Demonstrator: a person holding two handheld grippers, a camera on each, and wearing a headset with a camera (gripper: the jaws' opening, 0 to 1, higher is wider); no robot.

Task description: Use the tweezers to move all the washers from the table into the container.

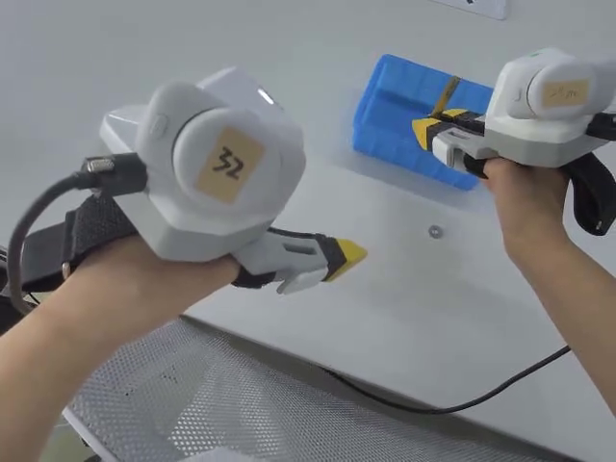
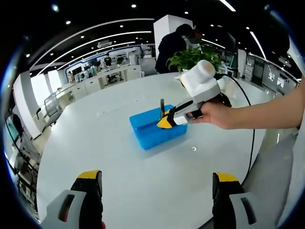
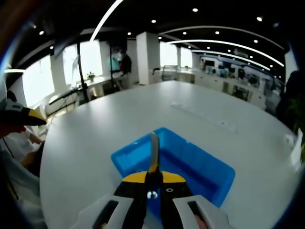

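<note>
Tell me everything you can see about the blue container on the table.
The blue container is a rectangular open-topped tray, plastic by its look, with ribbed outer walls. It sits flat on the white table. The right gripper hovers over it holding tweezers whose tips point into it; contact is unclear. One washer lies apart on the table.

A tan square sticker [image 1: 229,166] on the round white housing of the left claw [image 1: 339,258] carries the handwritten number 32. A second tan sticker [image 1: 563,92], on the housing of the right claw [image 1: 426,132], bears dark handwriting too blurred to read.
</note>
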